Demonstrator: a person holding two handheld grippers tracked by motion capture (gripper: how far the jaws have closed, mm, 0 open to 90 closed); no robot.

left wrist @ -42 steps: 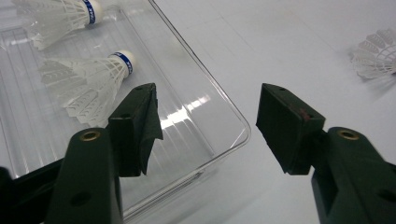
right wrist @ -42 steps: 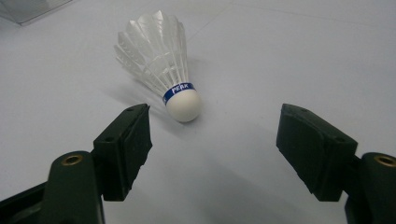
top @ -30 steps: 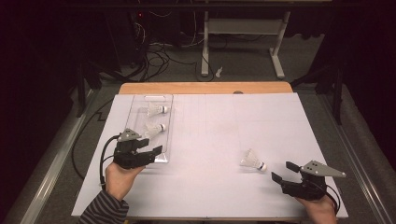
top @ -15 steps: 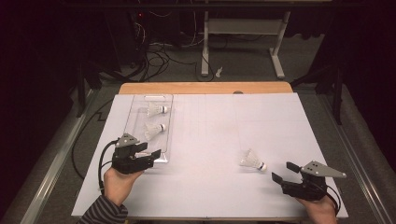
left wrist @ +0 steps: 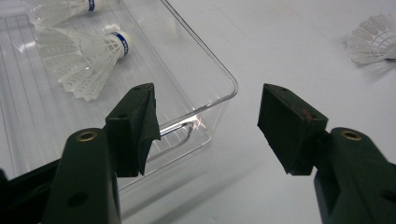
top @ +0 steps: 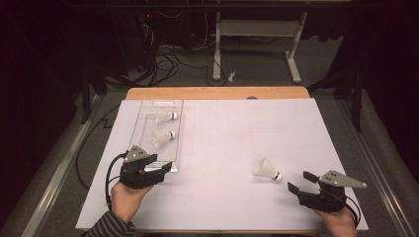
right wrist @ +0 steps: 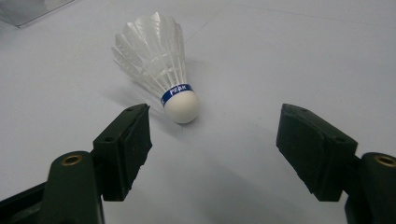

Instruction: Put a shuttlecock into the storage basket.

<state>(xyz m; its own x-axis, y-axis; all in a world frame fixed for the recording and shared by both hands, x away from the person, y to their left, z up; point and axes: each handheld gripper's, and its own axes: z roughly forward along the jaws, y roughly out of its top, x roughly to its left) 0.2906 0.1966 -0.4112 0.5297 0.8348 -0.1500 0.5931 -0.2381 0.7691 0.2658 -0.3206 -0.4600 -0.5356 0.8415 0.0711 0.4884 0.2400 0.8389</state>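
A clear plastic tray (top: pixel 180 143) lies on the left of the white table, with two white shuttlecocks (top: pixel 165 116) (top: pixel 162 138) inside it. My left gripper (top: pixel 163 163) is open at the tray's near end. In the left gripper view, its jaws (left wrist: pixel 205 126) stand on either side of the tray's near corner (left wrist: pixel 224 79) with nothing held, and one shuttlecock (left wrist: pixel 84 60) lies just beyond. A third shuttlecock (top: pixel 266 169) lies on its side on the table at the right. My right gripper (top: pixel 297 180) is open a short way behind it. The cork end (right wrist: pixel 181 106) points toward the gap between the right jaws (right wrist: pixel 215 140).
A wooden strip (top: pixel 217 93) edges the far side of the table. Beyond it are a white desk frame (top: pixel 257 29), floor cables, and a small white shuttlecock (top: pixel 231 75) on the floor. Metal rails run along both sides of the table.
My left gripper has drawn back slightly toward the near edge of the table. The right gripper and the loose shuttlecock have stayed in place.
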